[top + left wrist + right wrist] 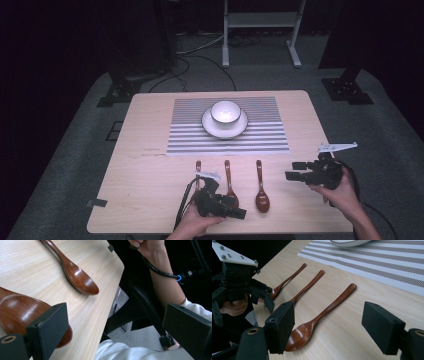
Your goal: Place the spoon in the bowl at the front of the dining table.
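Both tongs are wide open and hold nothing: left tongs (240, 210) over the middle spoon (229, 181), right tongs (295, 171) near it.

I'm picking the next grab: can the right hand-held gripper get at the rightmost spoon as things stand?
Probably yes. The right hand-held gripper is open, the rightmost spoon lies bare on the table before it, and nothing lies between them.
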`<state>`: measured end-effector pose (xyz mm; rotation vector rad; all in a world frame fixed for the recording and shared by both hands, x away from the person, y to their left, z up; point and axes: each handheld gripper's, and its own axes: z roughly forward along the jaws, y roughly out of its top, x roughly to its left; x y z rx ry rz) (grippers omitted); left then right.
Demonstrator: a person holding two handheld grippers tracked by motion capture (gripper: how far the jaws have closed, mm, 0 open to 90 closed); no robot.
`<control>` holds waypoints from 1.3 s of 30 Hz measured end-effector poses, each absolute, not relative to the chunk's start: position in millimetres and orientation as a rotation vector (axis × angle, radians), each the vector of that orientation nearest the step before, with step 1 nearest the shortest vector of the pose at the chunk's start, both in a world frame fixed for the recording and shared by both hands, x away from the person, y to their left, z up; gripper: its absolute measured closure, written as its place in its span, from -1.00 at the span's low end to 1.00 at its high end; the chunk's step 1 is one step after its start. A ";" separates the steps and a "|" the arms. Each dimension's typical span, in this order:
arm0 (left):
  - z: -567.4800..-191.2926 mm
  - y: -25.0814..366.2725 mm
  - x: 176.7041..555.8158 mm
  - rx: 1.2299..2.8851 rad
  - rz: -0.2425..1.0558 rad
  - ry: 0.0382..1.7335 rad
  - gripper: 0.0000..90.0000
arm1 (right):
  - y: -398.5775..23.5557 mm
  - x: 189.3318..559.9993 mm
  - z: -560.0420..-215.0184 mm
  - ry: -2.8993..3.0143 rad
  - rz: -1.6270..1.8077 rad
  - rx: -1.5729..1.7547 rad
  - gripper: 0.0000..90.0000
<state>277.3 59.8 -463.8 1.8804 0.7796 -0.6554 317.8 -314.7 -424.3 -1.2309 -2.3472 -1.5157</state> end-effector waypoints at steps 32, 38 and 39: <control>-478.0 52.4 279.0 1.986 -0.648 0.805 -0.88 | -239.1 344.4 -416.4 -2.382 -1.401 -1.081 -0.37; -478.1 52.7 278.7 1.986 -0.644 0.805 -0.88 | -227.8 354.8 -414.8 -2.378 -1.376 -1.069 -0.37; -478.1 52.8 278.7 1.986 -0.644 0.804 -0.88 | -226.3 356.6 -414.3 -2.374 -1.370 -1.073 -0.37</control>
